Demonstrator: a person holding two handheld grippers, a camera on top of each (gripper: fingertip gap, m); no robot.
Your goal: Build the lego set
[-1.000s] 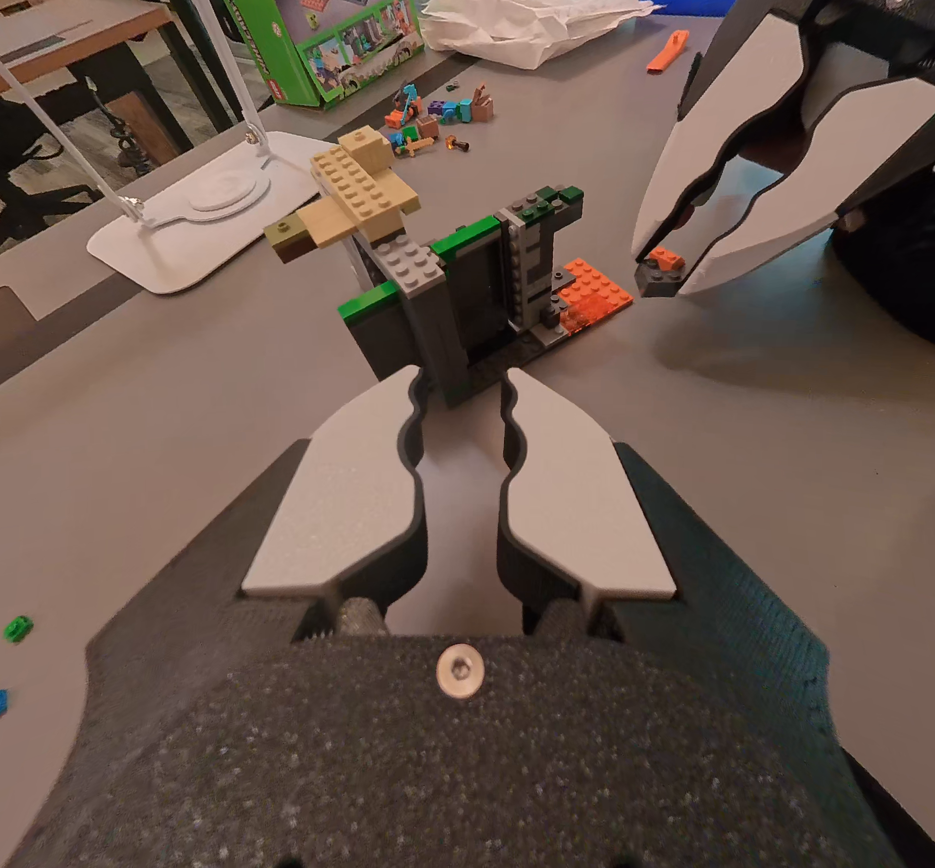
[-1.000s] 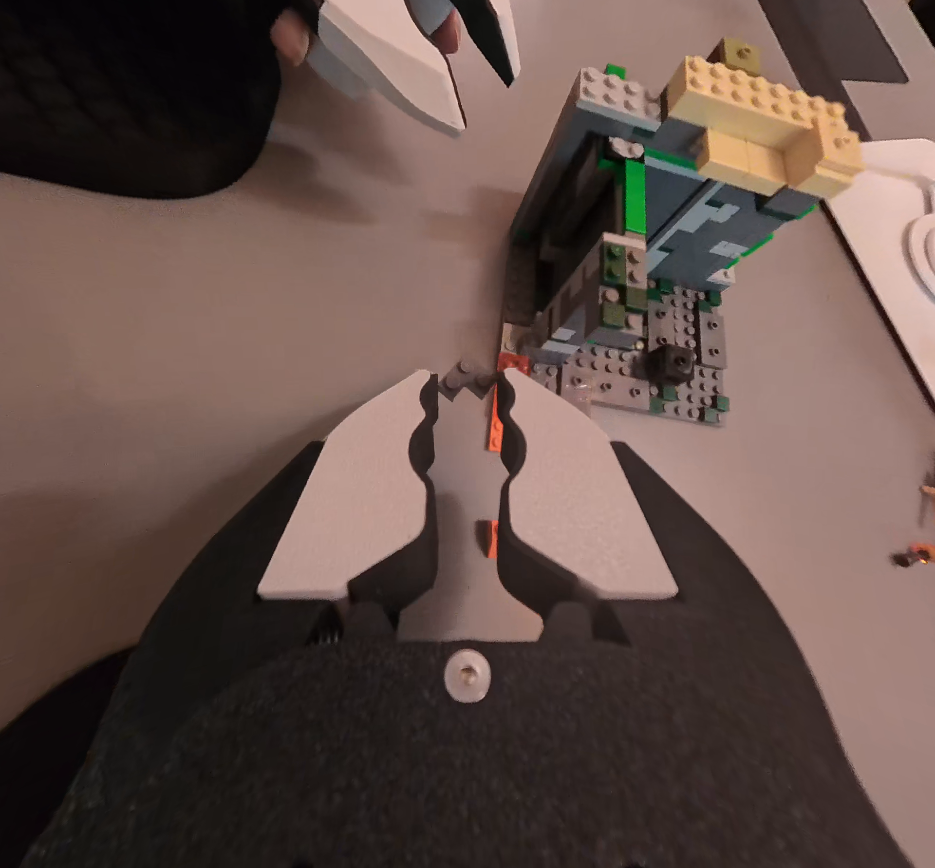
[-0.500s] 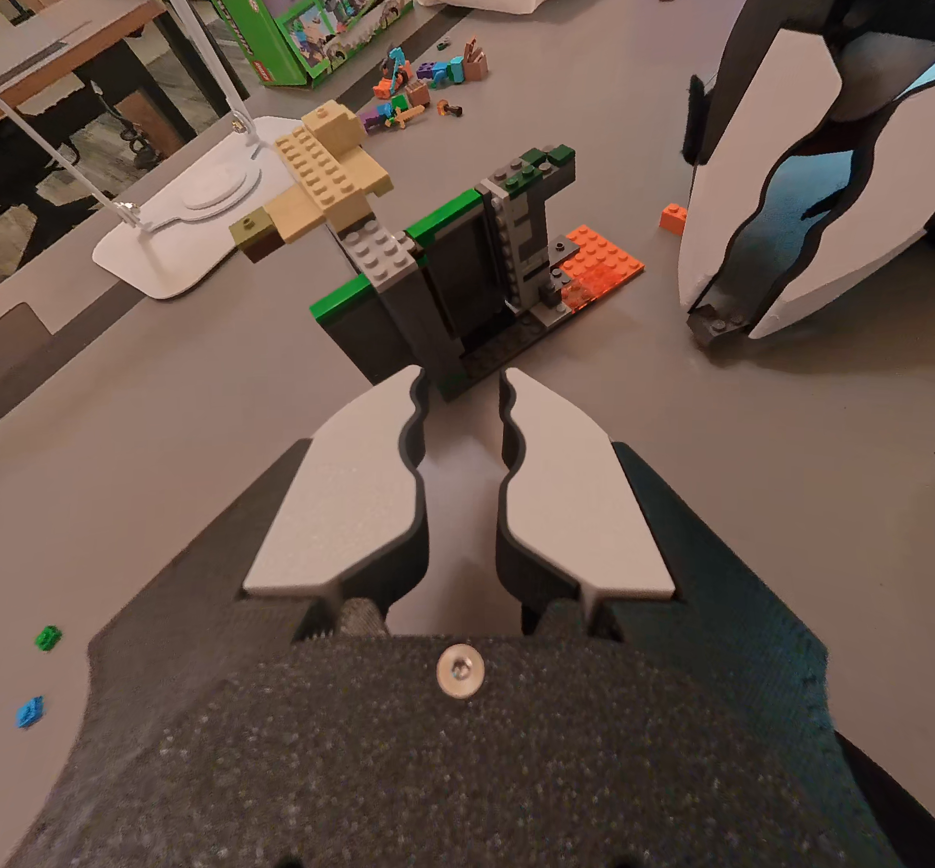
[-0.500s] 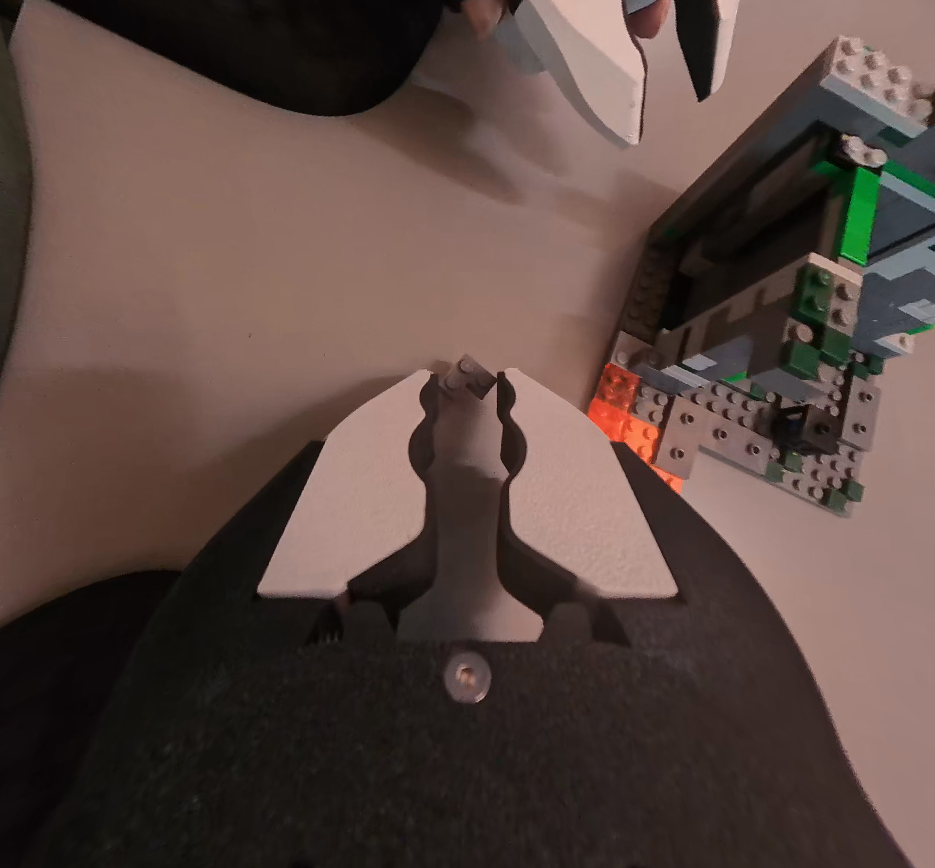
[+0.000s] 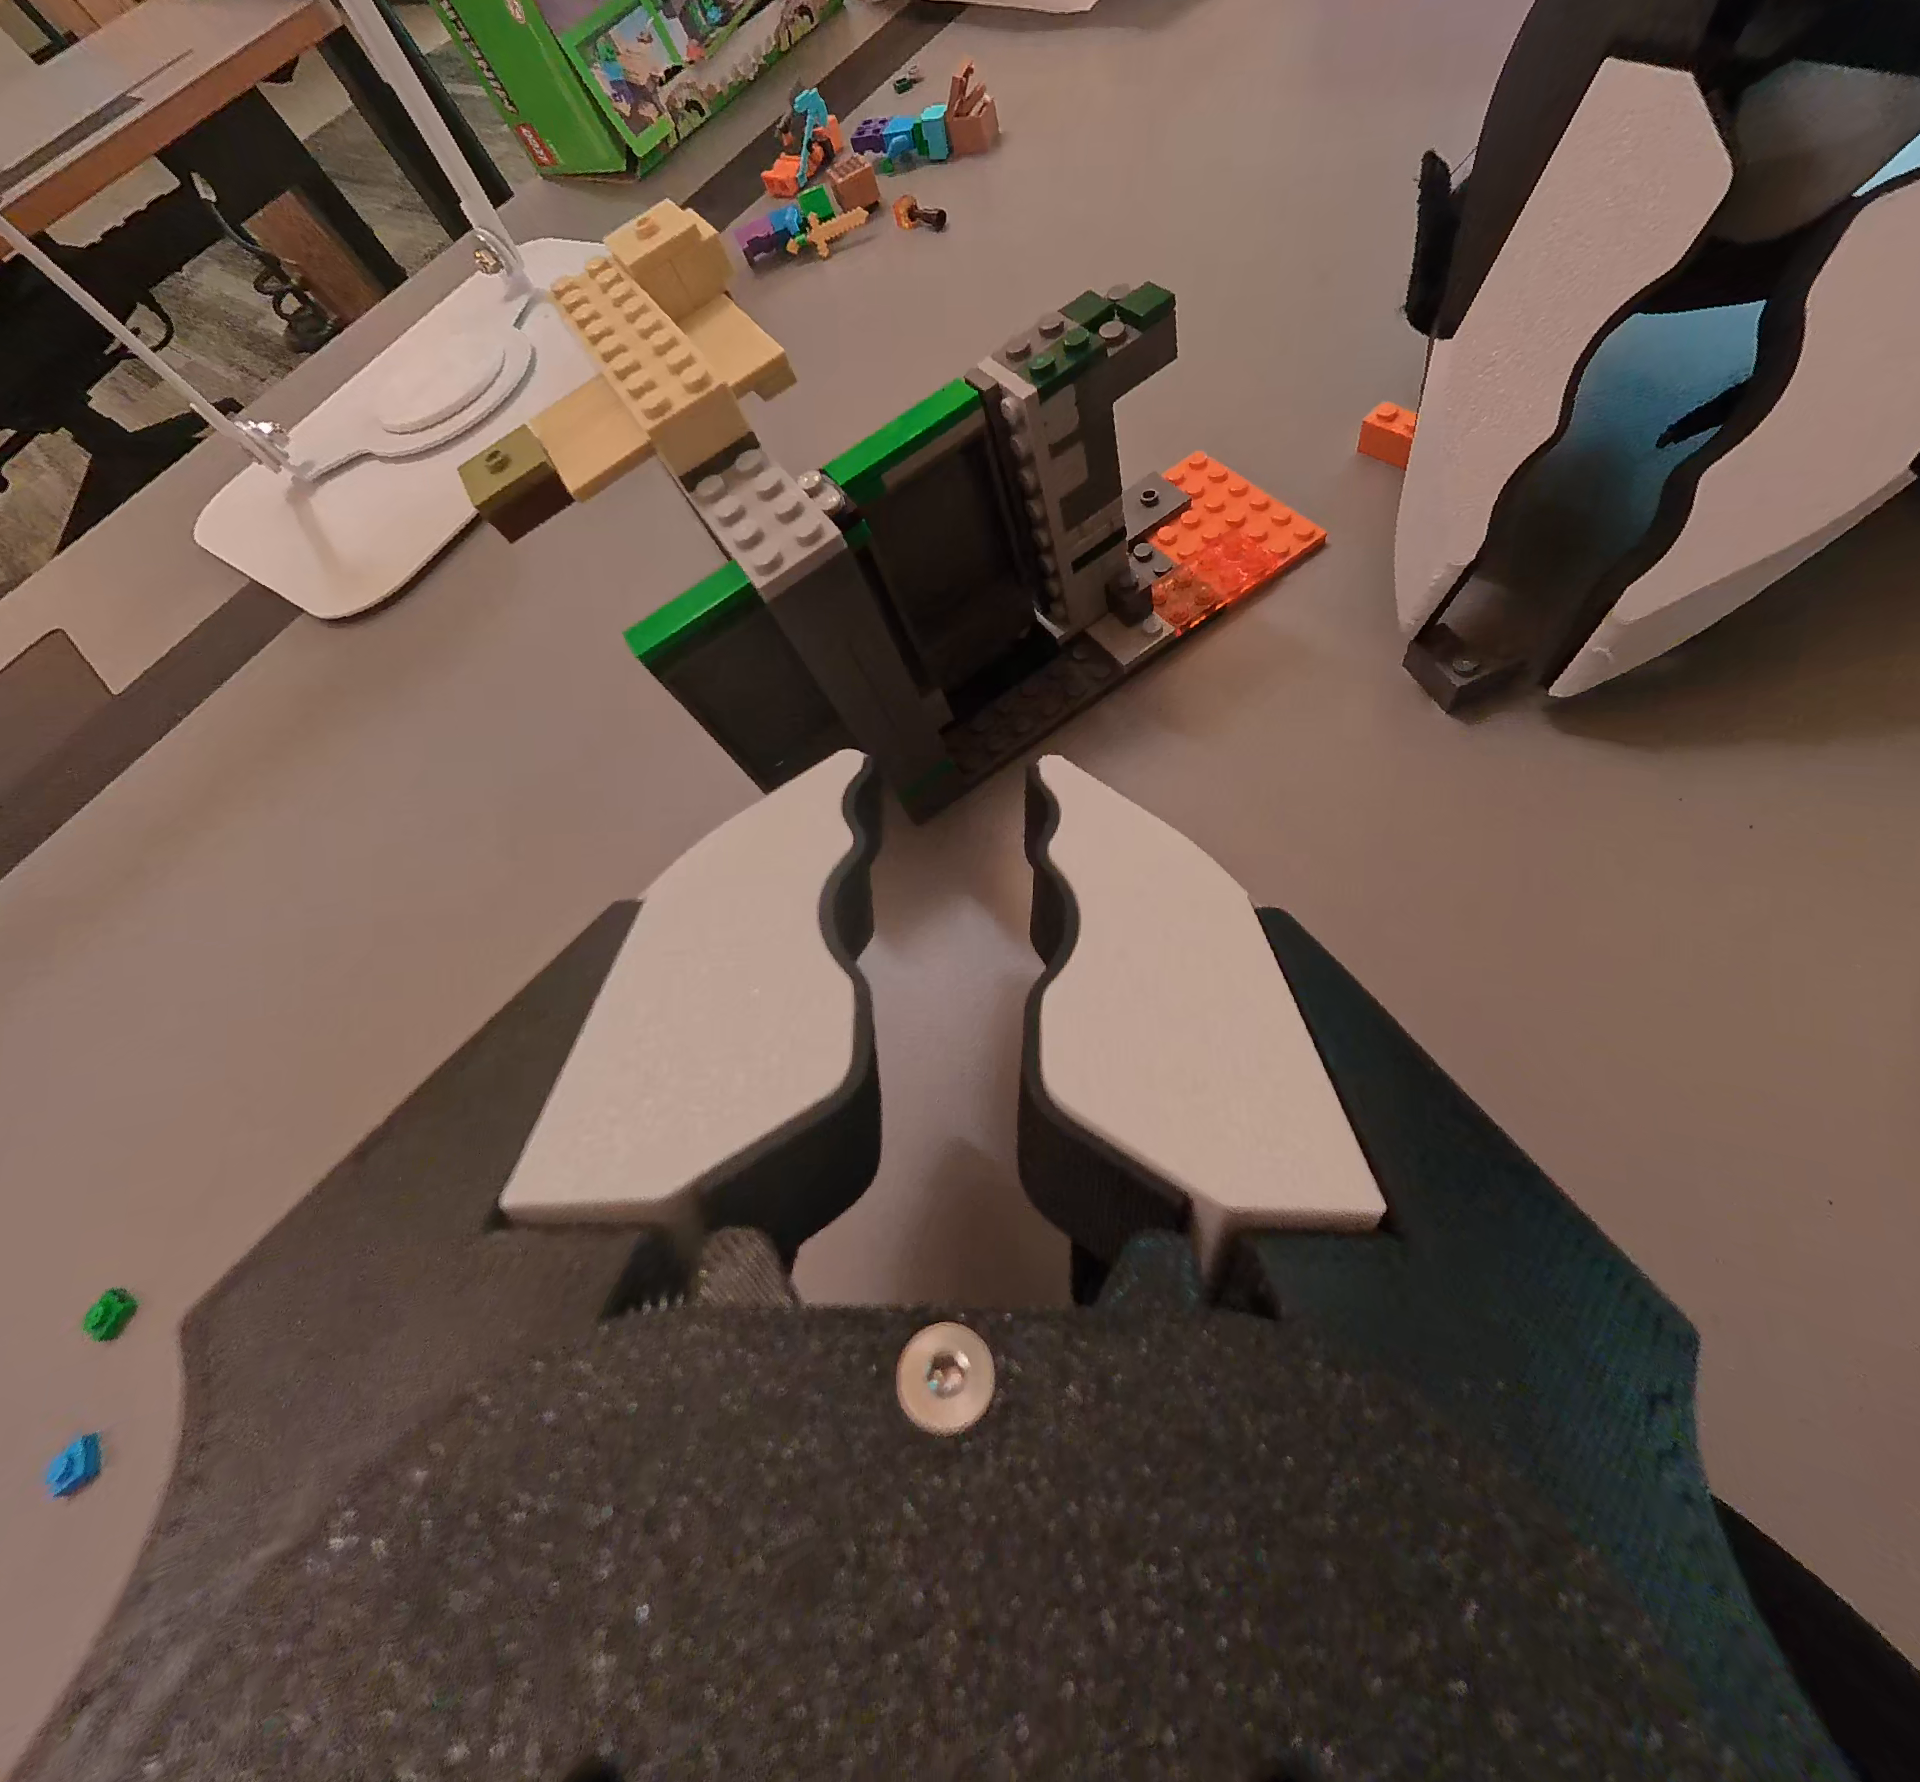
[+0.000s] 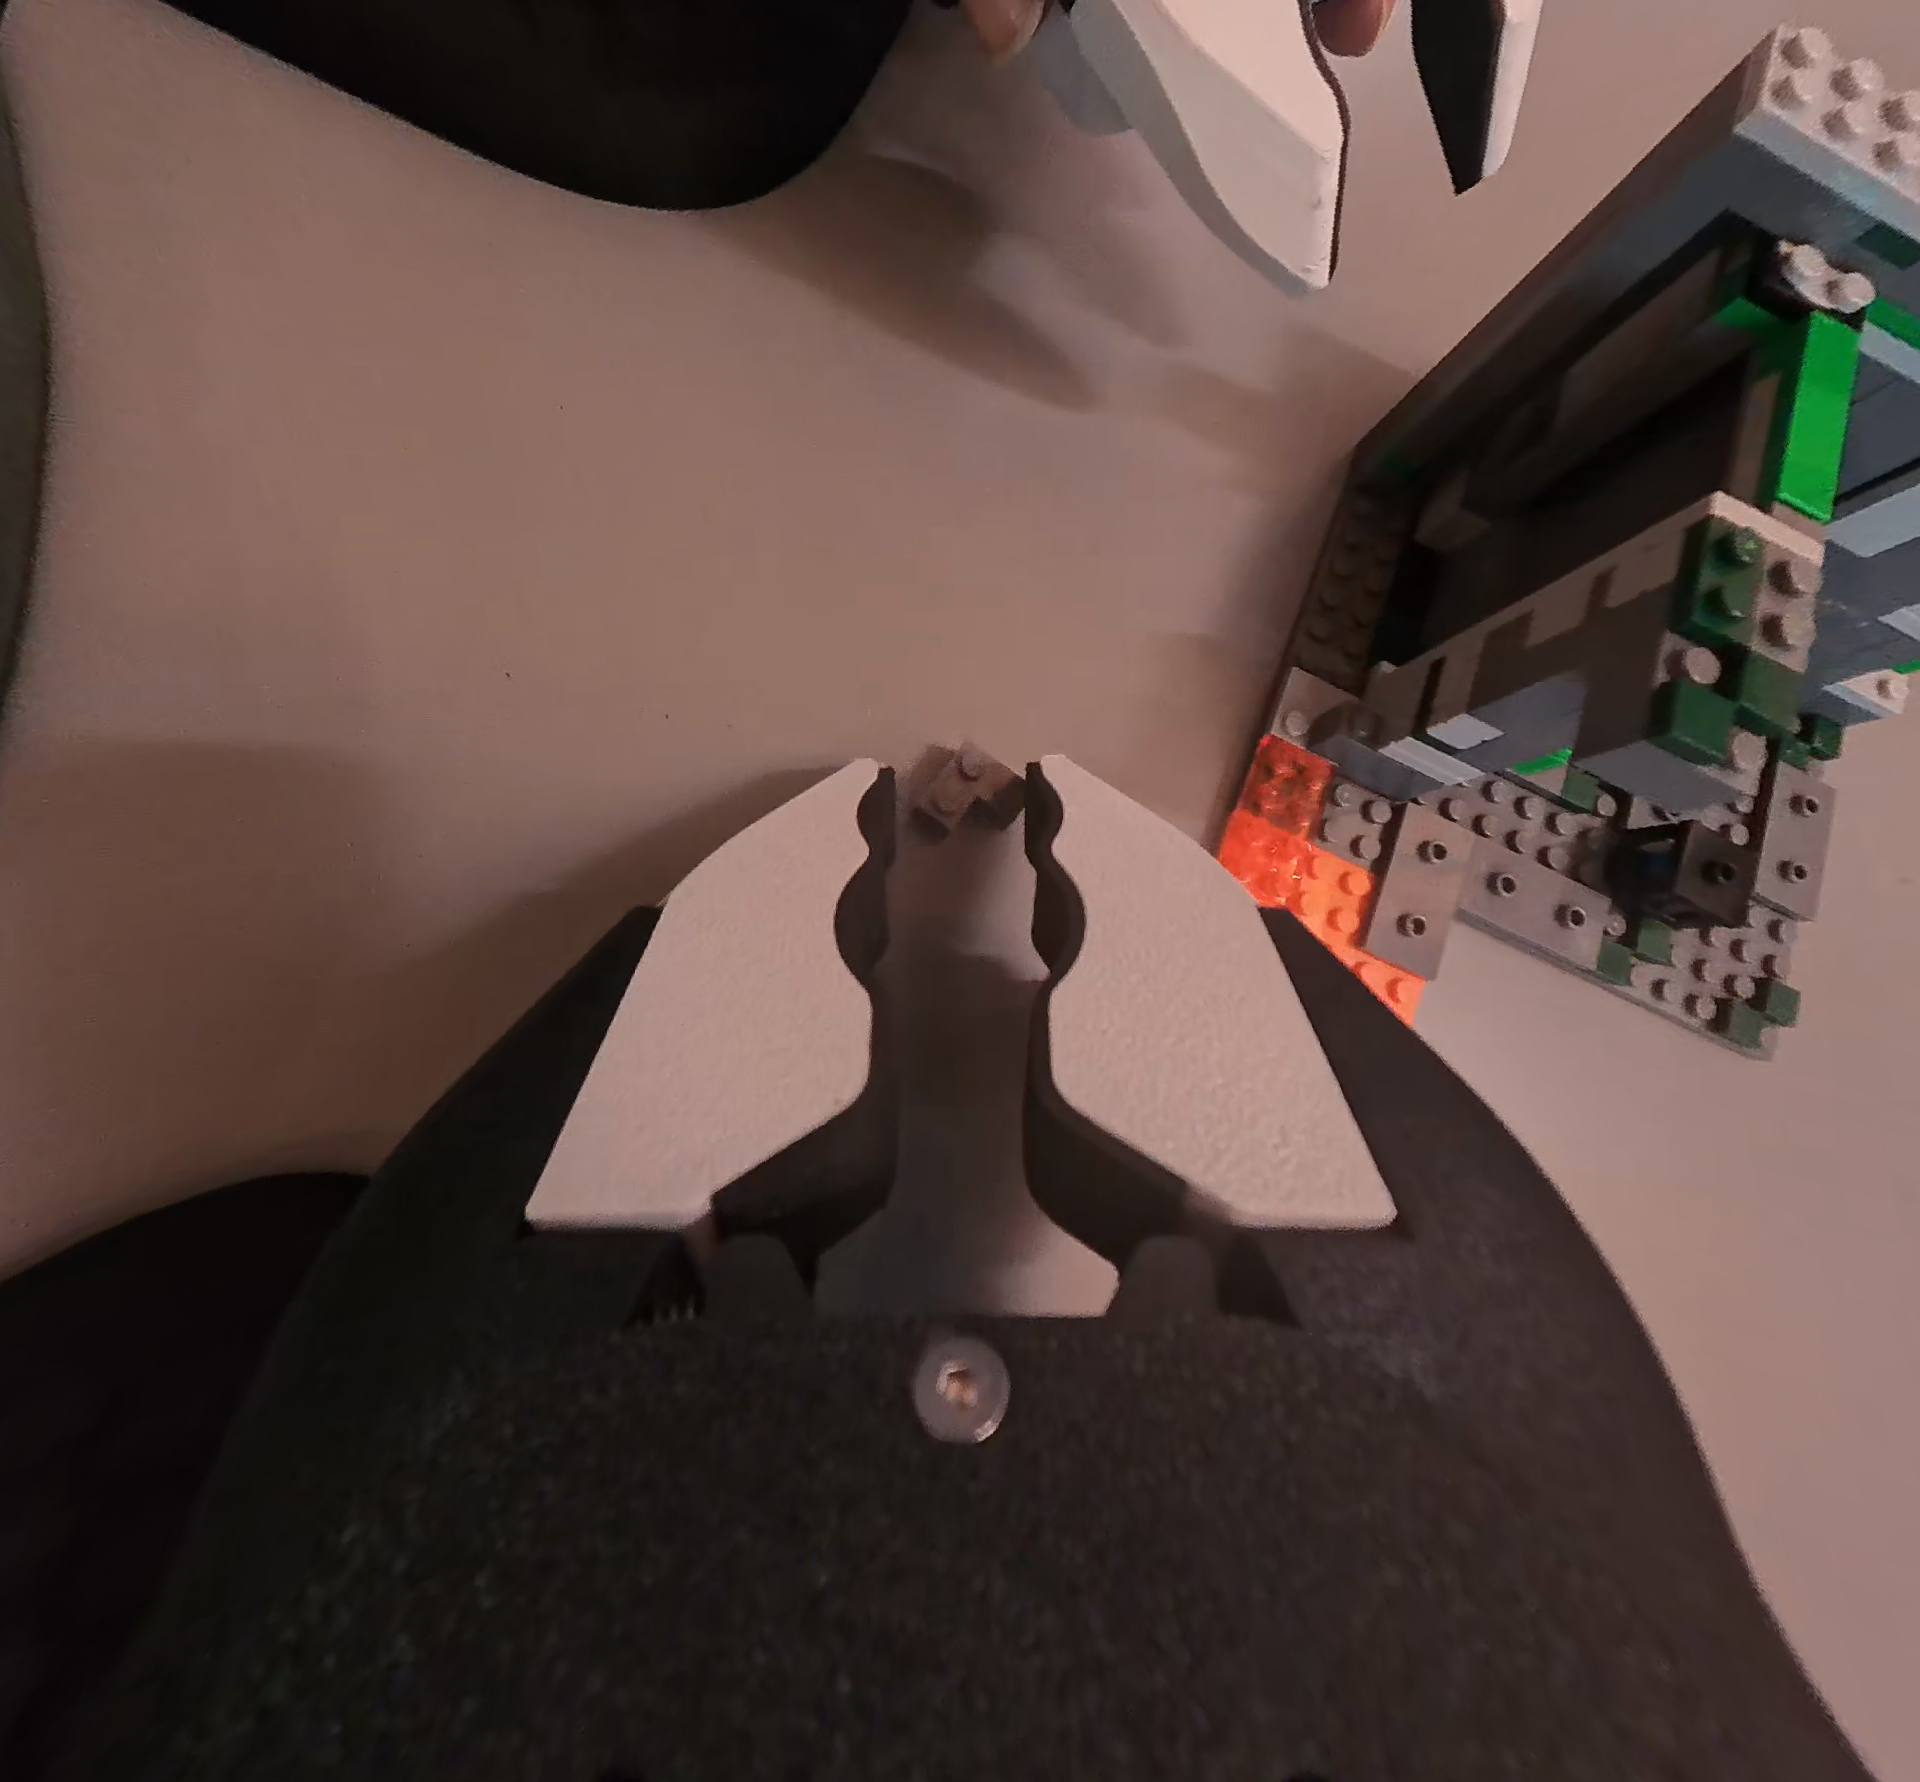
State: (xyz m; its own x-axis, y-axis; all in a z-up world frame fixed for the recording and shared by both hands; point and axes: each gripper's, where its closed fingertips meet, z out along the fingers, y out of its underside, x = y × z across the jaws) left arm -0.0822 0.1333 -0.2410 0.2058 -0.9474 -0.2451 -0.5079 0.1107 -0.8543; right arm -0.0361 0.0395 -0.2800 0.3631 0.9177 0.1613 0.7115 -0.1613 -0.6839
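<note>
starting far left in the left wrist view: two tiny loose pieces, green and blue, lie on the grey worktop, then a white flat stand base, w/ a green printed set box behind it. centre: the half-built grey, green and tan brick model stands upright on its dark baseplate, orange plates at its right corner. left tongs sit just short of the model's near edge, jaws apart, holding nothing. further right, a loose small orange brick, then the right tongs, tips down at the worktop, around a small dark grey studded brick; jaws look closed in on it but the brick sits skewed btwn them, and i can't tell if it's off the surface.

judgement: step in hand is picking up that grey brick for the model. to do it well: square the brick btwn the pads before lifting, grip its flat sides not corners, keep studs up. then bring left tongs onto the model's wall to brace it, since the tan overhang looks top-heavy & a push could tip it. press straight down.
</note>
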